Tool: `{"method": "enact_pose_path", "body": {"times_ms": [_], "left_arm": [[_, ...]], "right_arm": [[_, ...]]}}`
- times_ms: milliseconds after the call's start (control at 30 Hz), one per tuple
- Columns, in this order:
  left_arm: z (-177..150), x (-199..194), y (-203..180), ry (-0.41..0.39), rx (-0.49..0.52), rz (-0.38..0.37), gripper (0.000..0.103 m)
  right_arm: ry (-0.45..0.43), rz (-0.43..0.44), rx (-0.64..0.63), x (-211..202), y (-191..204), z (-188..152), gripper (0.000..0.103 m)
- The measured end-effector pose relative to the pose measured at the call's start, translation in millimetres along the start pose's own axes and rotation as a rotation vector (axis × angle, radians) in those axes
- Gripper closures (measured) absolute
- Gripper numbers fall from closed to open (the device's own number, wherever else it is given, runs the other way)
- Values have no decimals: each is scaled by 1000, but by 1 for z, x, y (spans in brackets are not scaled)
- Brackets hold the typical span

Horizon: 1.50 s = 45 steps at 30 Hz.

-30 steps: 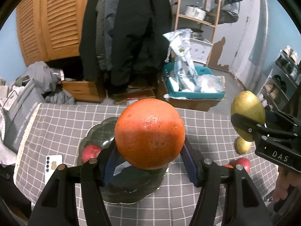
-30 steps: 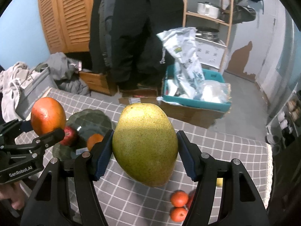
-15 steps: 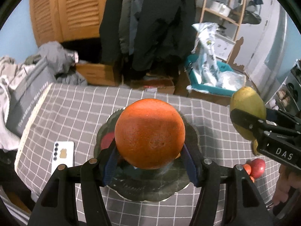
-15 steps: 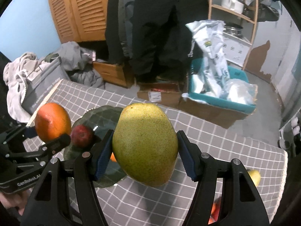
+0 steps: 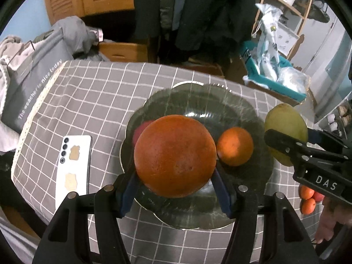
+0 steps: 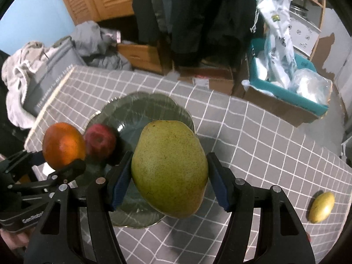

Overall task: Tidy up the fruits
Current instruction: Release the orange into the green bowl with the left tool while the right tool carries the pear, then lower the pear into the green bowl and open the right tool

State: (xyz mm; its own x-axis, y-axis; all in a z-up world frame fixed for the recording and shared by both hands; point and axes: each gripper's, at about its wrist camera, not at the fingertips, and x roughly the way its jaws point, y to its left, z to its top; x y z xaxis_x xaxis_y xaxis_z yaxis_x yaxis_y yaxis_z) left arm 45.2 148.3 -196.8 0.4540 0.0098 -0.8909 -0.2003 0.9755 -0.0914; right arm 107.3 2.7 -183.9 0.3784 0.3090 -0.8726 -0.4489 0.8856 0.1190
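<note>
Large orange (image 5: 175, 156): clamped in the left gripper (image 5: 176, 189) jaws, held above the dark green plate (image 5: 198, 101). Green mango (image 6: 169, 171): clamped in the right gripper (image 6: 170, 184) jaws, above the plate's right rim. On the plate: small orange (image 5: 235, 146), red apple (image 6: 100, 142). Plate sits mid-table (image 5: 99, 92), on grey checked cloth. Near the table's left edge: white phone (image 5: 72, 167). Toward the right edge: small yellow fruit (image 6: 321, 206), small orange and red fruits (image 5: 309, 198).
</note>
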Motion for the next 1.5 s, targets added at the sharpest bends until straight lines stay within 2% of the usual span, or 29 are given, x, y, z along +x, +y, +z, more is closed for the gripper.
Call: {"method": "enact_pose_path", "body": {"times_ms": [333, 700, 800, 933, 1167, 1300, 1367, 1500], "left_arm": [[-11, 22, 5, 74, -2, 15, 39], [-17, 30, 3, 123, 7, 15, 38], [-17, 28, 1, 107, 24, 34, 38], [-15, 23, 2, 89, 19, 37, 28], [-15, 19, 8, 88, 4, 50, 28], [-14, 14, 13, 79, -5, 61, 28], [-12, 11, 15, 73, -15, 59, 28], [-10, 4, 17, 55, -20, 59, 28]], "right_arm": [[70, -1, -31, 18, 8, -12, 37], [107, 10, -38, 24, 12, -18, 37], [112, 16, -41, 24, 14, -20, 37], [121, 28, -45, 25, 17, -22, 37], [136, 51, -32, 28, 17, -23, 36], [109, 91, -14, 18, 17, -19, 31], [87, 80, -17, 12, 18, -16, 27], [73, 76, -4, 6, 15, -13, 27]]}}
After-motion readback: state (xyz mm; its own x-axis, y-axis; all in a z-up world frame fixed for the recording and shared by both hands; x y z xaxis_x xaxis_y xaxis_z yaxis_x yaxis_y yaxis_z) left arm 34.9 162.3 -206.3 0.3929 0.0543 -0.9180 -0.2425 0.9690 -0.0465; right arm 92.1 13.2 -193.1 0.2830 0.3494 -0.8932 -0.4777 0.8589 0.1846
